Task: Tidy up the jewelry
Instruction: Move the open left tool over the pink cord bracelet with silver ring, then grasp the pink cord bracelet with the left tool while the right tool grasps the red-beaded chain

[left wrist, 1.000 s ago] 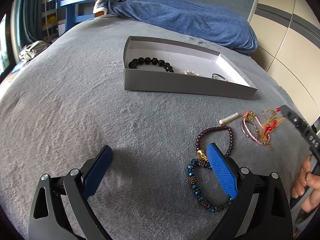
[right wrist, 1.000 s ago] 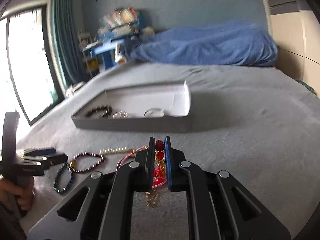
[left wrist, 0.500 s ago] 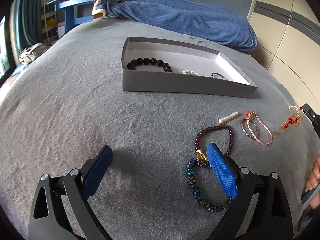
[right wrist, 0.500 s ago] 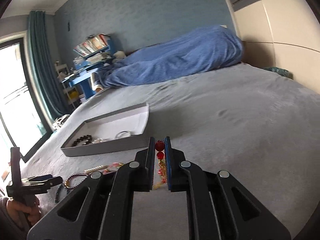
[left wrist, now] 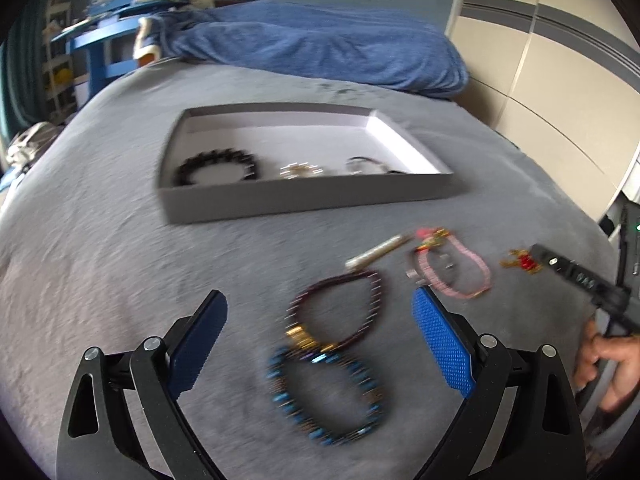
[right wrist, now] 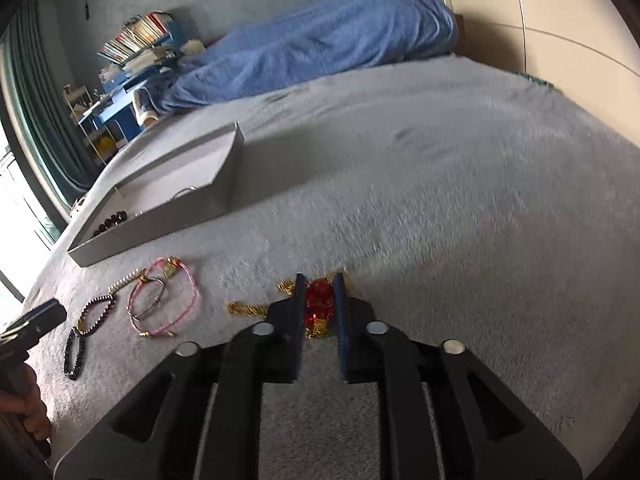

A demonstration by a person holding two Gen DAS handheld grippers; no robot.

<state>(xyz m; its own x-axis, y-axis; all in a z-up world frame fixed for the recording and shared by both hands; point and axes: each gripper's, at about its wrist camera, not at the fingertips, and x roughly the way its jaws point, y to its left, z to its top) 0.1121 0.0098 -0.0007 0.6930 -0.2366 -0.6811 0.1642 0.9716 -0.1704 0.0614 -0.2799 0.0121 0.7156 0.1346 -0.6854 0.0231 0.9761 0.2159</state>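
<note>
A red and gold beaded chain [right wrist: 318,300] lies on the grey bedcover between the fingers of my right gripper [right wrist: 320,278]. Its jaws are opening and a small gap shows beside the beads. From the left wrist view the same chain [left wrist: 520,262] sits at the tip of the right gripper [left wrist: 538,252]. My left gripper [left wrist: 318,294] hovers open over a maroon bracelet [left wrist: 340,279] and a blue beaded bracelet [left wrist: 278,384]. Pink cord bracelets [left wrist: 482,274] and a pearl bar [left wrist: 376,256] lie just beyond. The grey box [left wrist: 304,204] holds a black bead bracelet [left wrist: 216,166] and small silver pieces.
A rolled blue blanket [left wrist: 320,52] lies at the far end of the bed. A blue desk and shelves [left wrist: 104,36] stand at the back left, cream cupboard doors [left wrist: 560,92] on the right. A hand [left wrist: 604,364] grips the right tool.
The right gripper has come down with the red and gold chain onto the bedcover and its jaws have parted. The left gripper has shifted right, so both bracelets now lie between its fingers.
</note>
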